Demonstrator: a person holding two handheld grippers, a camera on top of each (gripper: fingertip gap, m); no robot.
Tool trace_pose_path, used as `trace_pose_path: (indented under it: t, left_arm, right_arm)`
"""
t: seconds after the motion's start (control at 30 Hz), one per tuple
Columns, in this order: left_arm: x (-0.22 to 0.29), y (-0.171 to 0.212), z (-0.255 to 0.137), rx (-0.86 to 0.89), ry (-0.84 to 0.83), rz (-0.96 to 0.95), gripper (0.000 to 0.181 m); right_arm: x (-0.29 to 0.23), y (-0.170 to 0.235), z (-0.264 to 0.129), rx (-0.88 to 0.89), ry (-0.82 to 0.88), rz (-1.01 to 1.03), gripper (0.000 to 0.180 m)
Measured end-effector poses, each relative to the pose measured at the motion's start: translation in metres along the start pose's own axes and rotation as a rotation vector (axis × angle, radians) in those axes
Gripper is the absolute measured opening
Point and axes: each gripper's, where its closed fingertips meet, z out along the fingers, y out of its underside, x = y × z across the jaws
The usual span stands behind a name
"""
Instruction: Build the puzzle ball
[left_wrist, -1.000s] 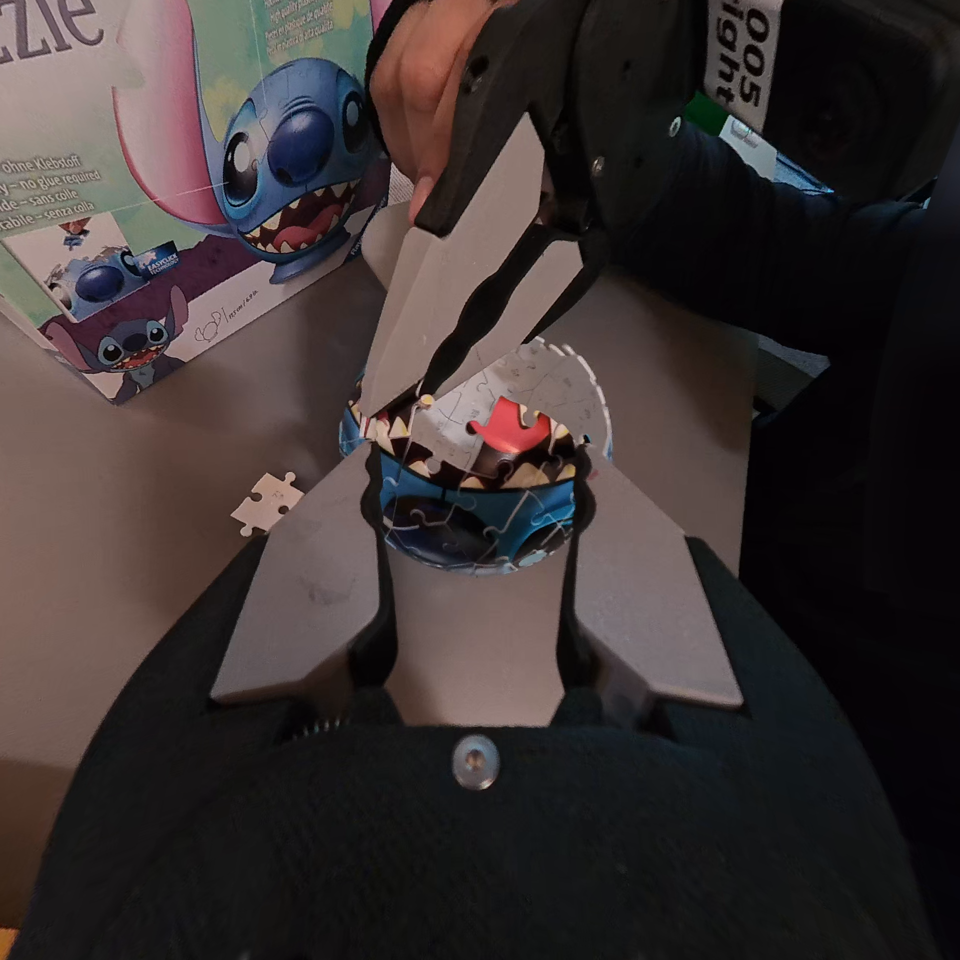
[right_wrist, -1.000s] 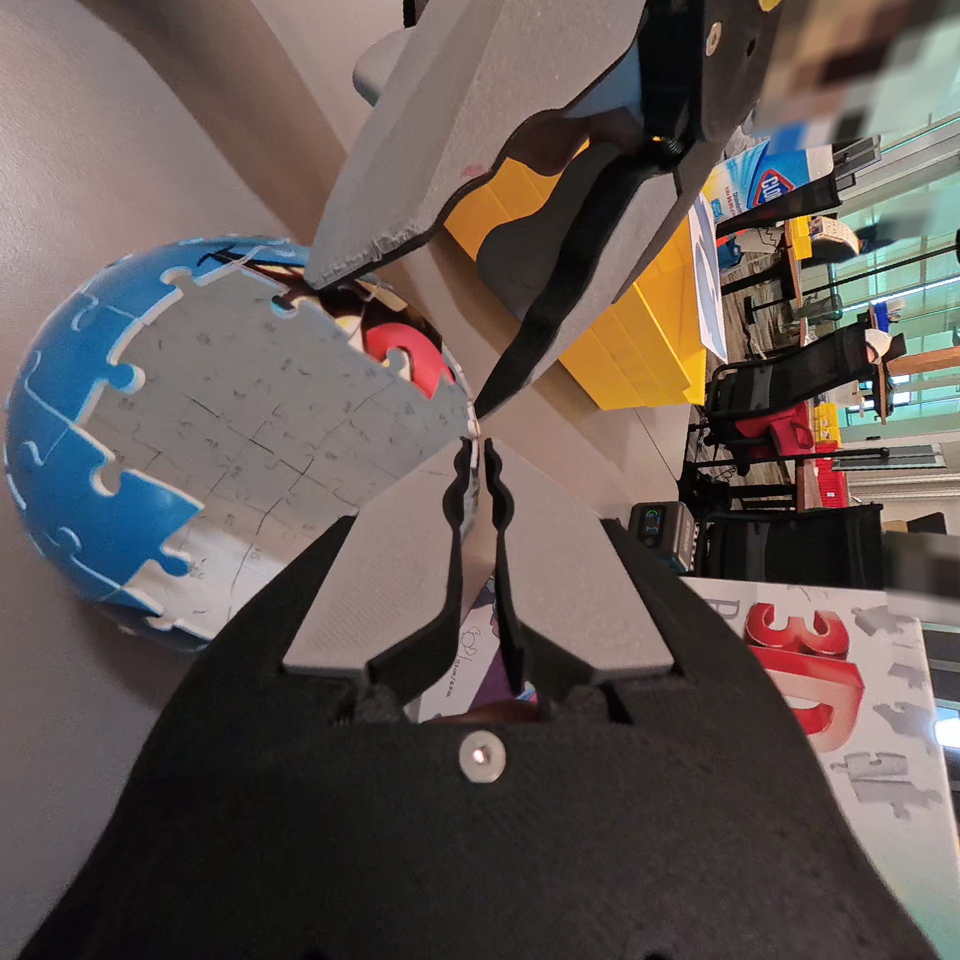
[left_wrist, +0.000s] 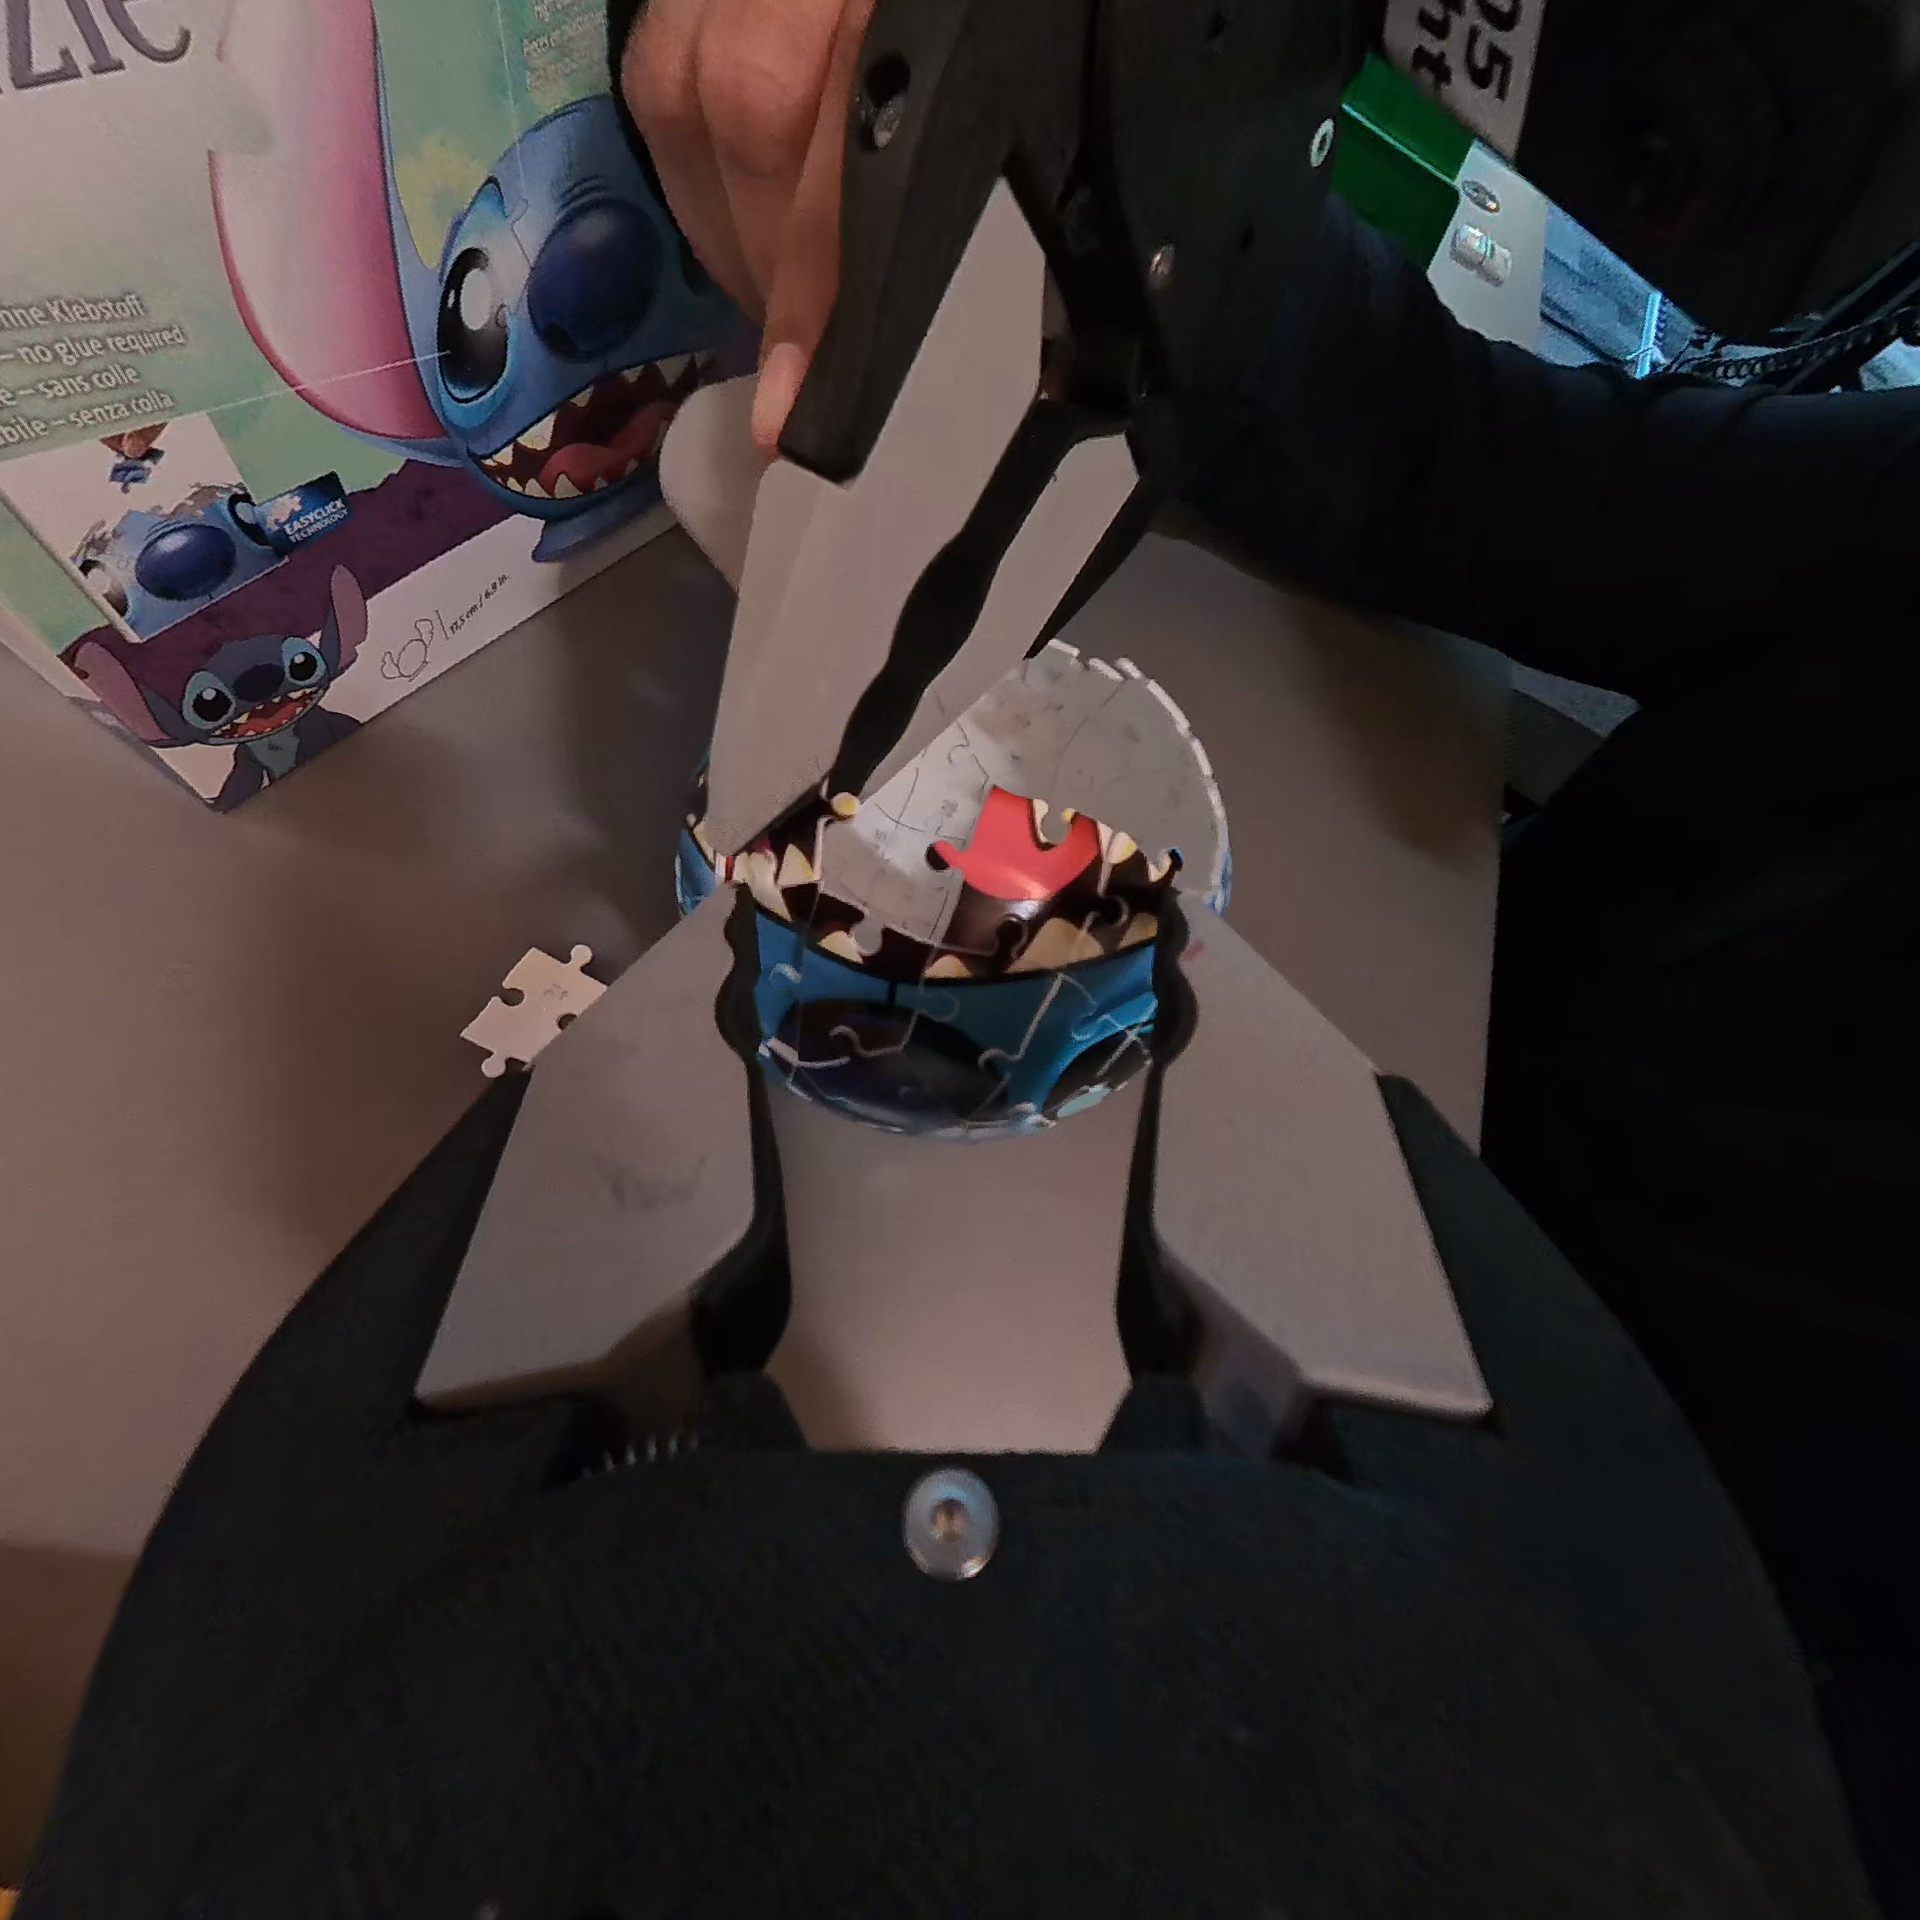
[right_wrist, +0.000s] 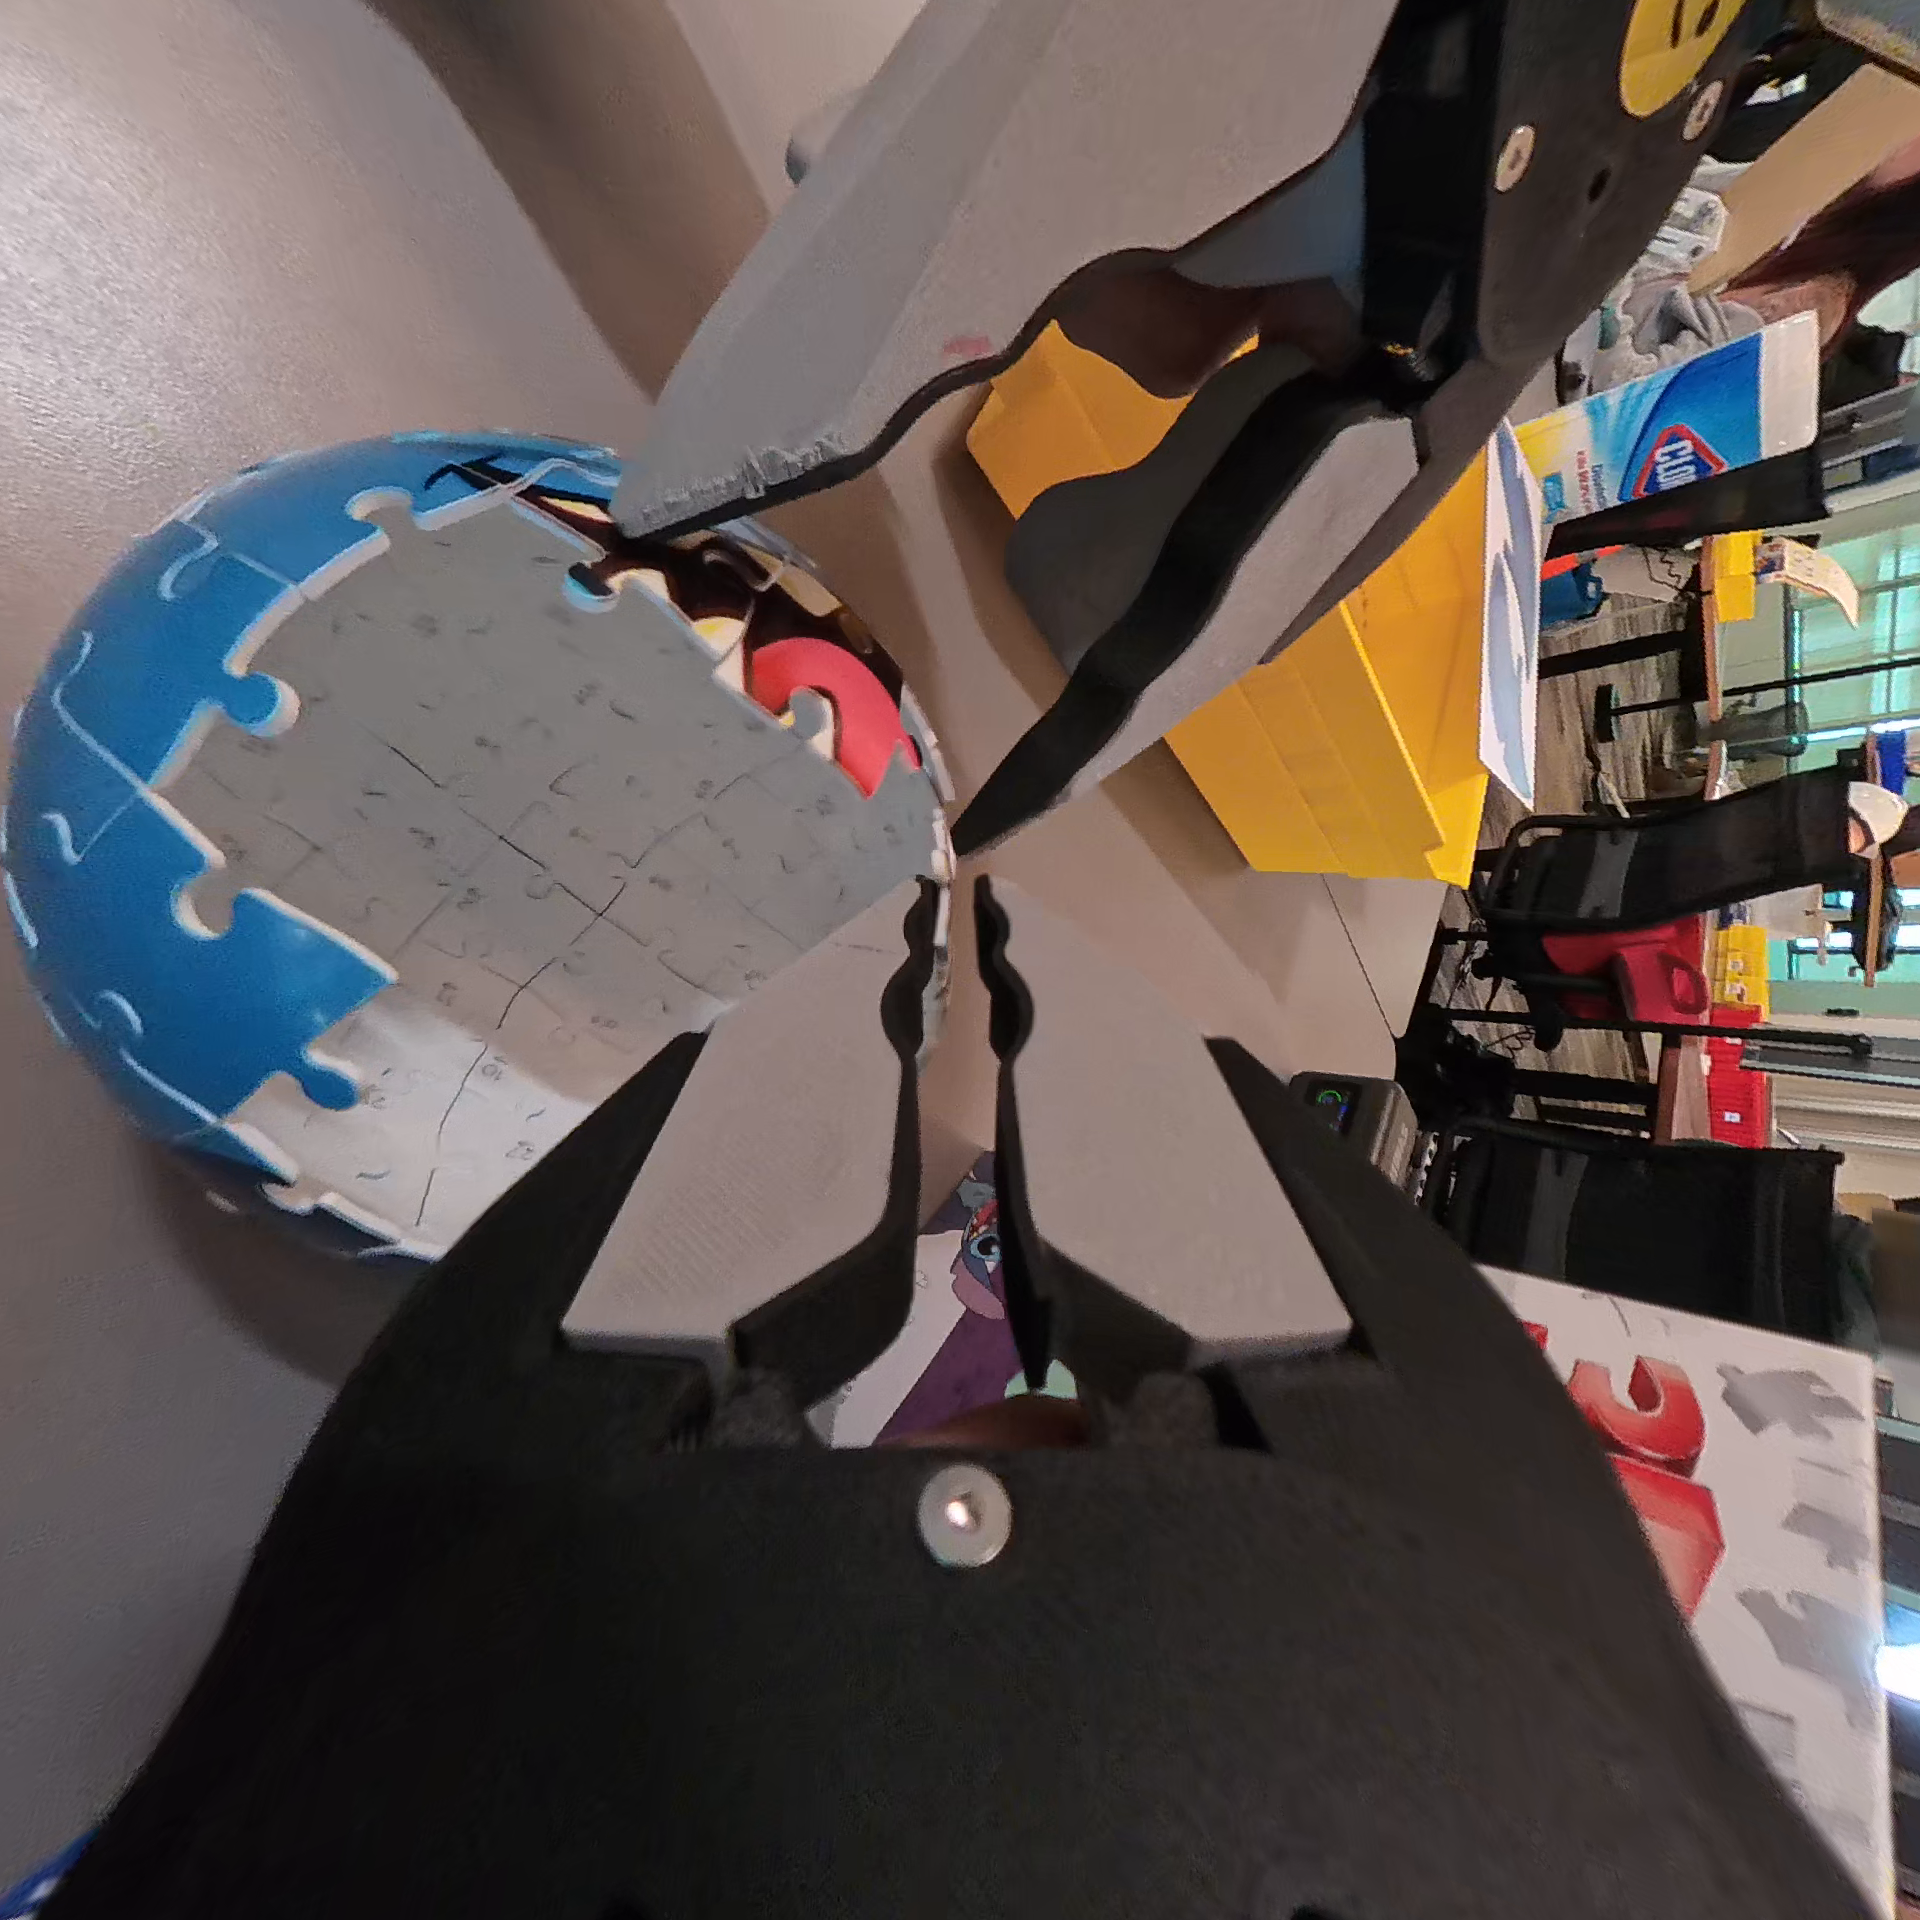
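The half-built puzzle ball (left_wrist: 935, 1039) is an open blue shell with a toothed mouth and red tongue on its pieces. It rests on the grey table (left_wrist: 260, 1039). My left gripper (left_wrist: 958, 914) is shut on it, one fingertip on each side of the rim. My right gripper (left_wrist: 831, 800) comes down from above with its tips at the rim, beside my left fingertip. In the right wrist view the ball (right_wrist: 468, 831) shows its grey inside. My right gripper (right_wrist: 951, 894) is shut to a narrow slit at the rim edge, and I see no piece in it.
A loose white puzzle piece (left_wrist: 530, 1003) lies on the table left of the ball. The puzzle box (left_wrist: 260, 364) stands at the back left. A person's hand (left_wrist: 748, 208) holds the right gripper. A yellow bin (right_wrist: 1330, 727) sits beyond the table. Between my left fingertips and the loose white puzzle piece (left_wrist: 530, 1003) there is roughly 11 cm.
Almost nothing has changed. The left gripper still holds the ball, and the right gripper's tips stay at the rim, shifted only slightly.
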Motion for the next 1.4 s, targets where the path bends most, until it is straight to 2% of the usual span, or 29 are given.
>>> trace_pose_path:
  t: [0.63,1.17,1.4]
  left_arm:
    - [0.003,0.001,0.002,-0.014,-0.002,0.003,0.077]
    - [-0.001,0.001,-0.004,0.007,-0.005,-0.021,0.077]
    - [0.001,-0.003,-0.016,0.053,0.008,-0.032,0.072]
  right_arm:
    - [-0.005,-0.001,0.001,0.002,-0.071,-0.034,0.000]
    - [0.001,-0.003,0.005,0.007,-0.035,-0.030,0.000]
    - [0.001,-0.004,0.006,0.008,-0.019,-0.040,0.000]
